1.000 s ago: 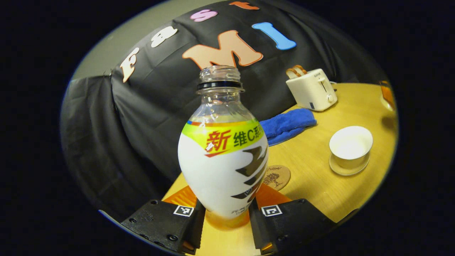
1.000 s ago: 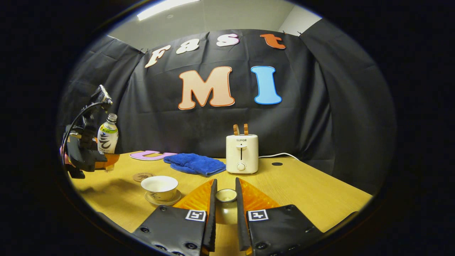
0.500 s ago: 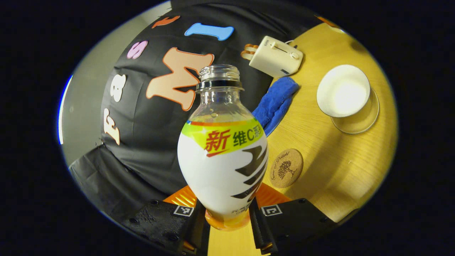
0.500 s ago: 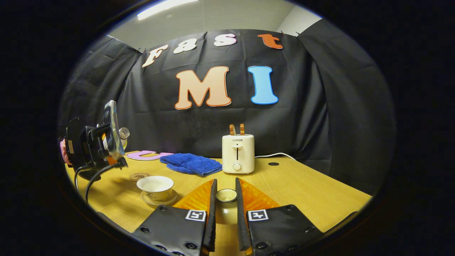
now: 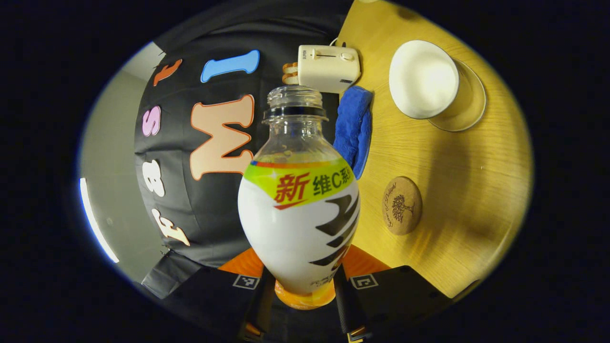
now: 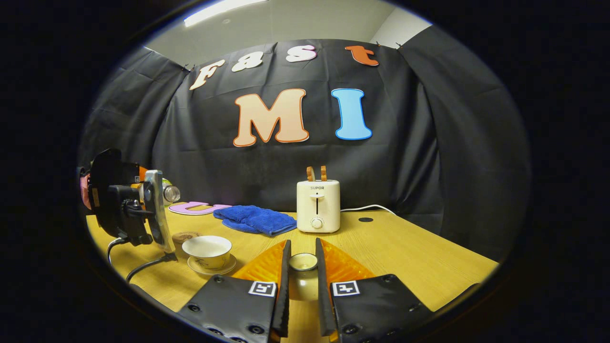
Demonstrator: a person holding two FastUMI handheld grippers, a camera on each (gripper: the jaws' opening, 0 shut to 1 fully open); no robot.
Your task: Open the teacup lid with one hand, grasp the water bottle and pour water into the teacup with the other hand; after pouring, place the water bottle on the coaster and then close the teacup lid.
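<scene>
White bottle (image 5: 298, 224) with yellow-green band and dark stripes; white teacup (image 5: 421, 78), blue cloth (image 5: 352, 128), cream toaster (image 6: 318, 206).

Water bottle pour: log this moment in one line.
left gripper: holds water bottle, tipped toward teacup | right gripper: holds lid | no stream visible

The left gripper (image 5: 299, 290) clamped the uncapped water bottle (image 5: 299, 209) at its base. Beside the bottle lay the coaster (image 5: 401, 205); beyond it, the open teacup (image 5: 423, 78), blue cloth (image 5: 353, 127) and toaster (image 5: 328, 68).
</scene>
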